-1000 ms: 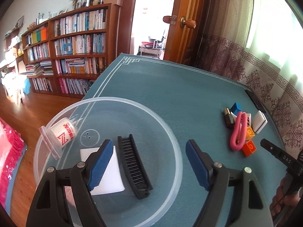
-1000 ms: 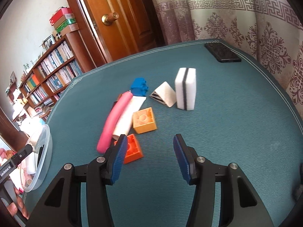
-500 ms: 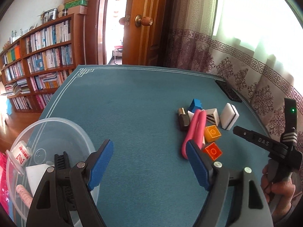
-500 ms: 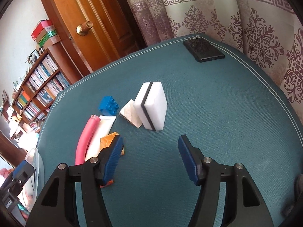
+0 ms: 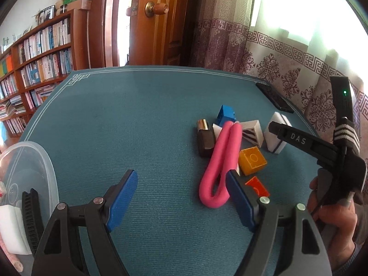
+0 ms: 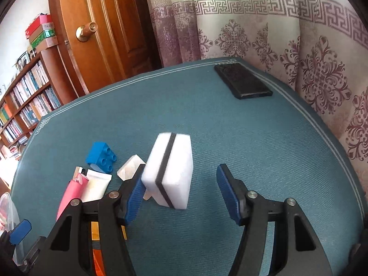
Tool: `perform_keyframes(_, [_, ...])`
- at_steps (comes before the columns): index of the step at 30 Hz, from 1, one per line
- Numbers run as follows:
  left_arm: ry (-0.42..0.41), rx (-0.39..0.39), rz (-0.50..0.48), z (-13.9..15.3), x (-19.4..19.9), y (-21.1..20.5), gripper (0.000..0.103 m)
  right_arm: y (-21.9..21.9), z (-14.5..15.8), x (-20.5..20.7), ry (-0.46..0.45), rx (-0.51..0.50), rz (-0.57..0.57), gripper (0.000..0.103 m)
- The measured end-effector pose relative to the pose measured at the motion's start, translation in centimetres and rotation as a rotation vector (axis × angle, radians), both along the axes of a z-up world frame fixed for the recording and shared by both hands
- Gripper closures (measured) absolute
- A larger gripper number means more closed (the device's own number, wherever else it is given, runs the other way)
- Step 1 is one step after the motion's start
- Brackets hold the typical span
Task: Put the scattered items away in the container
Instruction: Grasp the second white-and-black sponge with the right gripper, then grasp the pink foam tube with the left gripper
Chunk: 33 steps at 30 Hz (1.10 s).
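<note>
Sponge look: the sponge [image 6: 171,171] is a white block with one black band through its middle; its top edge is a little blurred.
Sponge place: it stands on the teal table [image 6: 264,142], at the right end of the scattered group, just beside the white wedge block [image 6: 131,167]. In the left wrist view the same sponge [image 5: 274,141] is partly behind the arm of the other gripper.
Sponge axis: its long side goes up from the table and leans a little to the right at the top; the black band follows this line, and one wide white face looks toward the right camera.
Right gripper [image 6: 180,194]: jaws wide apart, nothing between the pads; the left pad is just beside the lower left edge of the sponge, contact I cannot tell.
Left gripper [image 5: 181,197]: also wide apart and empty, low over the table, with the bend of the pink foam roller [image 5: 220,168] near its right pad.
Container [image 5: 43,168]: clear plastic bowl at the far left edge, holding a black comb [image 5: 31,218] and a white pad [image 5: 11,227].
Change from half a second ago: the sponge is now nearer and larger between the right jaws, and the orange bricks [image 5: 252,161] went behind the right gripper's left finger; in the left view the bowl has slid more out of the frame.
Other things: blue brick [image 6: 101,156], white tube [image 6: 95,185], black phone [image 6: 242,80] well apart near the curtain.
</note>
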<state>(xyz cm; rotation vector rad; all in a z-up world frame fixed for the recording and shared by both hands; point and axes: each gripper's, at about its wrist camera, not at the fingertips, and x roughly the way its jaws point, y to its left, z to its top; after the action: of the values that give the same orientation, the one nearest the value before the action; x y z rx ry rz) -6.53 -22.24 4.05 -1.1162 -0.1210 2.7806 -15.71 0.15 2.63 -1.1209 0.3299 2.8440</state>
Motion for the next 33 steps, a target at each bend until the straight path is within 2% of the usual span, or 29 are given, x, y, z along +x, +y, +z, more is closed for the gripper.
perform_keyframes(1, [-0.017, 0.007, 0.003, -0.4, -0.3, -0.2, 0.021, 0.3, -0.6, -0.4, -0.028, -0.021, 0.011, 0.039])
perform_keyframes(2, [-0.032, 0.015, 0.004, -0.8, -0.5, -0.3, 0.021, 0.6, -0.7, -0.5, -0.037, -0.037, 0.009, 0.043])
perform_keyframes(3, [-0.042, 0.023, 0.003, -1.1, -0.6, -0.4, 0.021, 1.0, -0.4, -0.3, -0.017, -0.049, 0.003, 0.047])
perform_keyframes(5, [-0.057, 0.035, 0.004, -1.4, -1.0, -0.3, 0.021, 1.3, -0.4, -0.4, -0.02, -0.051, 0.006, 0.062])
perform_keyframes(10, [-0.083, 0.064, -0.002, -1.9, -1.2, -0.7, 0.021, 1.4, -0.4, 0.2, -0.009, -0.074, 0.038, 0.073])
perform_keyframes(14, [-0.08, 0.086, -0.006, -1.7, -1.1, -0.9, 0.021, 1.6, -0.2, 0.4, 0.0, -0.085, 0.031, 0.073])
perform_keyframes(21, [-0.088, 0.118, -0.034, -1.2, -1.2, -0.5, 0.021, 3.1, -0.3, 0.6, -0.011, -0.165, 0.01, 0.073])
perform_keyframes(28, [-0.09, 0.122, -0.065, -0.3, -1.4, 0.7, 0.021, 2.9, -0.3, 0.8, -0.006, -0.158, 0.016, 0.073])
perform_keyframes(33, [-0.115, 0.167, -0.1, -0.5, -2.7, 1.2, 0.021, 3.3, -0.5, 0.8, -0.01, -0.184, 0.015, 0.073])
